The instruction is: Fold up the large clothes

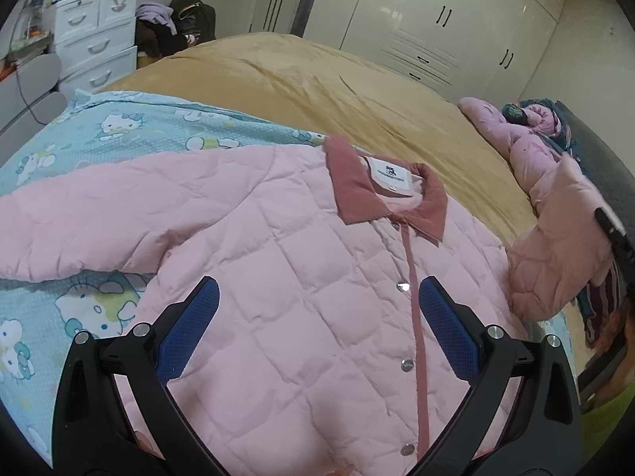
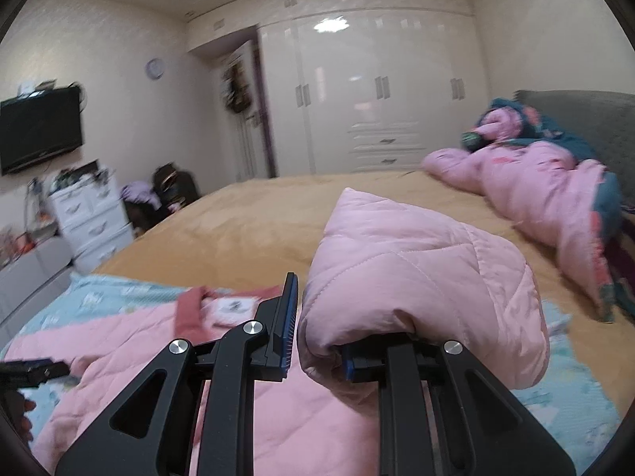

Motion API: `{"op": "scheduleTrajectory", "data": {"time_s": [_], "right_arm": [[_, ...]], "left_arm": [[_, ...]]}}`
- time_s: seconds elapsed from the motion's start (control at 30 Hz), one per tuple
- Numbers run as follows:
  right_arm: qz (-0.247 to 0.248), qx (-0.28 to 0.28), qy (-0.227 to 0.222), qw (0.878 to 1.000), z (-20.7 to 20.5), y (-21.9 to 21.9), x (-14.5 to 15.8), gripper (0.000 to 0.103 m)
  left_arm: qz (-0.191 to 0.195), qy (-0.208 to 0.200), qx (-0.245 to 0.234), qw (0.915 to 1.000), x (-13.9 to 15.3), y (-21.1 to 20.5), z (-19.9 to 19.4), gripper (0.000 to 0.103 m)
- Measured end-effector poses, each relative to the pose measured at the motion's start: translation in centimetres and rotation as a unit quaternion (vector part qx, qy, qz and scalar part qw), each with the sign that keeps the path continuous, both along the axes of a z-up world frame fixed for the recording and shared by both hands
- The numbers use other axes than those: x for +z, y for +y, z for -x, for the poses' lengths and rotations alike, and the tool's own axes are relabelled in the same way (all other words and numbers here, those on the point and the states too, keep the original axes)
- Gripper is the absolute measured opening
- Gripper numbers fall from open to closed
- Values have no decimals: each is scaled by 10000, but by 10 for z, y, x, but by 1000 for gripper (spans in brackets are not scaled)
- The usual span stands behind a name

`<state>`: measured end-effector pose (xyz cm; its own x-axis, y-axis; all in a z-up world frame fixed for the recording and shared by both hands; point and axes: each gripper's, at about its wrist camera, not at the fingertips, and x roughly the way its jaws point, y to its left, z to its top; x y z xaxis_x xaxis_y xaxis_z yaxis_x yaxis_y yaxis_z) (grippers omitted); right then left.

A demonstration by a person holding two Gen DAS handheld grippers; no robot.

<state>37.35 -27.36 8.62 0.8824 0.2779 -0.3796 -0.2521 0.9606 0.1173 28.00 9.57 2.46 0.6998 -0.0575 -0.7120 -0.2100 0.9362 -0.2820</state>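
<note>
A pink quilted jacket (image 1: 301,277) lies front-up on the bed, snapped closed, with a darker pink collar (image 1: 397,198) and a white label. My left gripper (image 1: 319,283) hovers open over its chest, with no cloth between the blue pads (image 1: 194,325). One sleeve (image 1: 555,261) is lifted off the bed at the right. My right gripper (image 2: 317,325) is shut on that sleeve's cuff (image 2: 416,277), which bunches up and drapes over one finger, hiding it. In the left wrist view the right gripper (image 1: 613,234) shows only as a black bar at the edge. The other sleeve (image 1: 79,230) lies spread out to the left.
The jacket rests on a light blue cartoon-print sheet (image 1: 99,139) over a tan blanket (image 1: 317,79). Another pink coat (image 2: 547,190) and a teal garment (image 2: 563,135) lie by the grey headboard (image 2: 595,119). White drawers (image 1: 95,39), a wardrobe (image 2: 377,91) and a wall television (image 2: 39,131) line the room.
</note>
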Motion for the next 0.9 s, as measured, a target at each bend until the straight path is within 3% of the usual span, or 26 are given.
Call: {"op": "scheduleTrajectory", "data": {"time_s": [0.2, 0.4, 0.47, 0.5, 0.53, 0.6, 0.67, 0.77, 0.87, 0.9], "right_arm": [[-113, 527, 475, 9974, 4, 60, -32, 18], [-210, 895, 1497, 9844, 3, 114, -102, 19], [-356, 951, 1932, 9759, 2, 122, -121, 32], [-586, 1008, 2233, 9678, 1, 121, -131, 54], [-819, 1026, 2489, 9596, 3, 117, -139, 61], [-1315, 974, 2785, 9464, 9, 104, -143, 62], [-1754, 776, 2806, 9405, 21, 84, -136, 69], [-2423, 0, 2414, 9397, 43, 45, -121, 83], [-2888, -507, 2316, 9276, 43, 20, -120, 82], [-3020, -537, 2346, 9224, 39, 16, -122, 76]], "left_arm": [[92, -47, 78, 9999, -5, 7, -12, 94], [447, 34, 94, 9989, -24, 8, -17, 94], [534, 117, 101, 9985, -33, 8, -19, 94], [562, 147, 109, 9983, -36, 9, -20, 94], [576, 204, 123, 9981, -39, 11, -22, 94], [563, 242, 131, 9980, -39, 15, -25, 94], [540, 261, 159, 9981, -37, 19, -31, 94], [541, 302, 217, 9978, -29, 25, -41, 94], [868, 171, 222, 9958, -25, 29, -44, 94], [926, 155, 170, 9954, -26, 27, -44, 94]]}}
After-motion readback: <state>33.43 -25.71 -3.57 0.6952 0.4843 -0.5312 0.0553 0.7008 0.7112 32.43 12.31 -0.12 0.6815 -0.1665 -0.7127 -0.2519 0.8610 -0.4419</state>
